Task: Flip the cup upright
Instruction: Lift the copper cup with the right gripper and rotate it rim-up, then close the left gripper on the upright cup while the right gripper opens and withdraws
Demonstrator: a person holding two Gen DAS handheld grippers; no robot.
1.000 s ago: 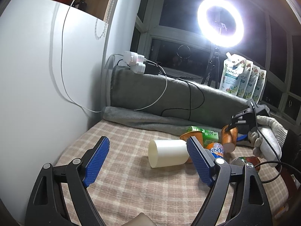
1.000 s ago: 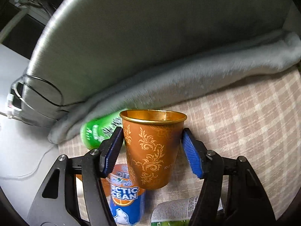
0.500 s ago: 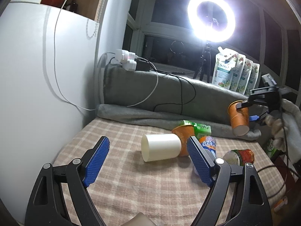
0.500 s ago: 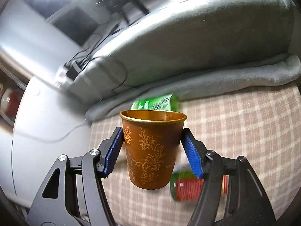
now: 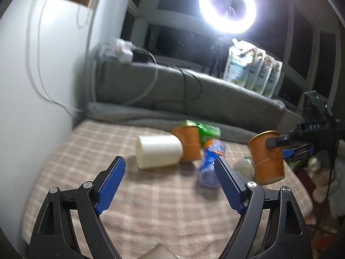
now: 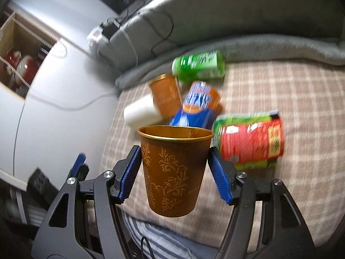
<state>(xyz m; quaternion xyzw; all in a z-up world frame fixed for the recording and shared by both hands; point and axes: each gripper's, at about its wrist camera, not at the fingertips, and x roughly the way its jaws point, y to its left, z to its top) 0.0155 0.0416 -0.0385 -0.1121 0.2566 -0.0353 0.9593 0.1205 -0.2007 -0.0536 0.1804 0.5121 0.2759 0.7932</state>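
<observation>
Right wrist view: right gripper (image 6: 172, 168) clenched on the orange cup (image 6: 174, 168), now swung rim-up off the checked cloth (image 6: 291, 86); left gripper (image 5: 168, 183) hangs released, so only set-down looks left.

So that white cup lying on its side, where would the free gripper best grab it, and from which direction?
Grip the white cup across its round side wall near the middle, coming in from the front with the open left gripper and one finger on each side. It lies with its rim toward the left and an orange cup against its base, so the ends are awkward.
</observation>
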